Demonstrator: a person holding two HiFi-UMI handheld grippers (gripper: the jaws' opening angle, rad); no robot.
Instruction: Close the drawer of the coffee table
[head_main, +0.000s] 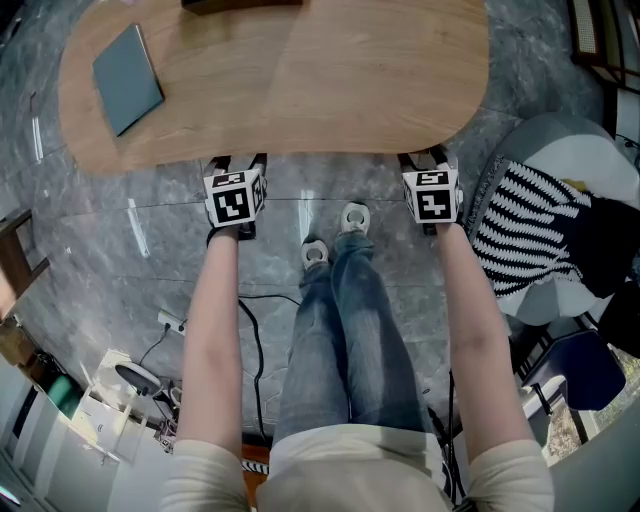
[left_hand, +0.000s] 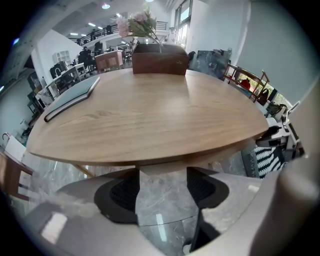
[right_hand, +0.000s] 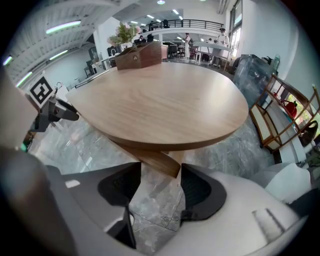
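The oval wooden coffee table (head_main: 300, 90) fills the top of the head view. No drawer sticks out from its near edge there. My left gripper (head_main: 235, 160) and right gripper (head_main: 425, 157) both point down at that near rim, about a forearm's length apart. In the left gripper view the left gripper (left_hand: 162, 180) is open, with a pale wooden panel (left_hand: 165, 167) under the tabletop (left_hand: 150, 115) just beyond its tips. The right gripper (right_hand: 160, 185) is open too, and a slanted wooden piece (right_hand: 155, 160) under the top (right_hand: 160, 105) shows past its jaws. Whether either piece is the drawer I cannot tell.
A grey notebook (head_main: 128, 78) lies on the table's left part and a brown box (left_hand: 160, 59) with flowers stands at its far side. The person's legs (head_main: 340, 300) stand between the arms. A striped cushion (head_main: 530, 230) lies on a seat at right, and cables and a power strip (head_main: 172, 322) lie on the floor at left.
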